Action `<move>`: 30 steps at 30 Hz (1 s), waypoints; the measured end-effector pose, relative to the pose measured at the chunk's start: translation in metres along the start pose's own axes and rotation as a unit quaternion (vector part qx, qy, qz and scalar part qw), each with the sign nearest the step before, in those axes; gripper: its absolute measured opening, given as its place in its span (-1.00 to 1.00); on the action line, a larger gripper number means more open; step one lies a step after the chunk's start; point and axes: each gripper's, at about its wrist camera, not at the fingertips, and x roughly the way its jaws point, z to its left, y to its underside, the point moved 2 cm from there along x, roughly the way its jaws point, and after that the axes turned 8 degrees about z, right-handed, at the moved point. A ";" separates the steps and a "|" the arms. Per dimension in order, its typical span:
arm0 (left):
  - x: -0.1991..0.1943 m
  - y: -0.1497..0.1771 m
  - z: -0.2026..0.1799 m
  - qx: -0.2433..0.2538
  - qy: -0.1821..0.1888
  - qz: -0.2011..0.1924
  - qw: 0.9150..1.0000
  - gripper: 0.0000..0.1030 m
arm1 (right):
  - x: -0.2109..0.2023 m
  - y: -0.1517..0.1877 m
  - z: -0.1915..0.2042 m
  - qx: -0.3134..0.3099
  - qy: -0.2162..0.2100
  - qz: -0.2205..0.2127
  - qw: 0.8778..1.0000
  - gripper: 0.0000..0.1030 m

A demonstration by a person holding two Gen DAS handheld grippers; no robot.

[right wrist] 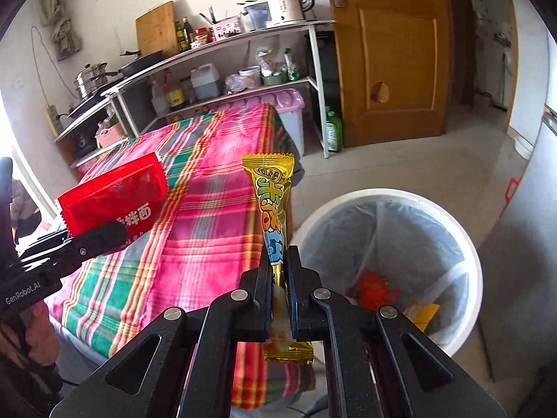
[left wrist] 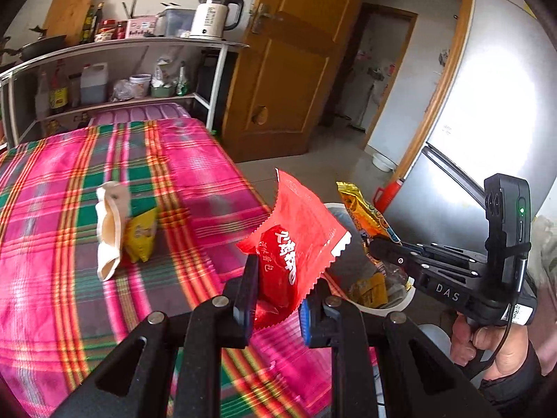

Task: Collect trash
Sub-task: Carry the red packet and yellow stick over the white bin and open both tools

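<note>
My left gripper (left wrist: 278, 275) is shut on a red snack wrapper (left wrist: 296, 240), held up over the table's right edge; the same red wrapper (right wrist: 111, 202) shows at the left of the right wrist view. A long yellow candy wrapper (right wrist: 273, 209) stands upright in my right gripper (right wrist: 278, 261), which is shut on it just left of the bin. The right gripper (left wrist: 374, 244) and its yellow wrapper (left wrist: 365, 212) hang over the white bin (left wrist: 397, 304). The bin (right wrist: 466, 244), lined with a clear bag, holds red and yellow scraps. A white wrapper (left wrist: 109, 230) and a small yellow packet (left wrist: 141, 237) lie on the table.
The table wears a pink, green and yellow plaid cloth (left wrist: 87, 181). Behind it stands a white shelf rack (left wrist: 216, 80) with a kettle (left wrist: 216, 15), bottles and jars. A wooden door (left wrist: 289, 69) is open beside a silver fridge (left wrist: 487, 111). A hand (left wrist: 487, 345) grips the right tool.
</note>
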 end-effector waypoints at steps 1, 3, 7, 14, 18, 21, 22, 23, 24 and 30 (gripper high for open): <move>0.004 -0.002 -0.005 0.005 0.004 0.002 1.000 -0.59 | -0.001 0.001 -0.004 0.003 0.002 0.000 1.000 -0.85; 0.012 -0.006 -0.015 0.015 0.012 0.006 1.000 -0.59 | -0.003 0.003 -0.013 0.012 0.008 -0.001 1.000 -0.85; 0.028 -0.010 -0.036 0.033 0.025 0.018 0.999 -0.59 | -0.007 0.008 -0.033 0.029 0.020 -0.001 0.999 -0.85; 0.062 -0.015 -0.062 0.056 0.038 0.042 0.997 -0.59 | -0.007 0.014 -0.069 0.056 0.034 0.002 0.998 -0.85; 0.078 -0.018 -0.072 0.064 0.040 0.055 0.996 -0.59 | -0.004 0.017 -0.084 0.071 0.037 0.007 0.997 -0.85; 0.090 -0.021 -0.078 0.068 0.042 0.063 0.995 -0.59 | 0.001 0.018 -0.092 0.080 0.038 0.012 0.996 -0.85; 0.093 -0.023 -0.081 0.069 0.041 0.065 0.995 -0.59 | 0.003 0.018 -0.096 0.083 0.039 0.015 0.996 -0.85; 0.097 -0.023 -0.083 0.069 0.042 0.067 0.994 -0.59 | 0.004 0.019 -0.100 0.087 0.040 0.017 0.995 -0.85; 0.100 -0.024 -0.085 0.070 0.043 0.070 0.994 -0.59 | 0.006 0.019 -0.103 0.091 0.040 0.018 0.995 -0.85; 0.118 -0.026 -0.089 0.070 0.042 0.086 0.993 -0.59 | 0.015 0.022 -0.114 0.105 0.042 0.030 0.993 -0.85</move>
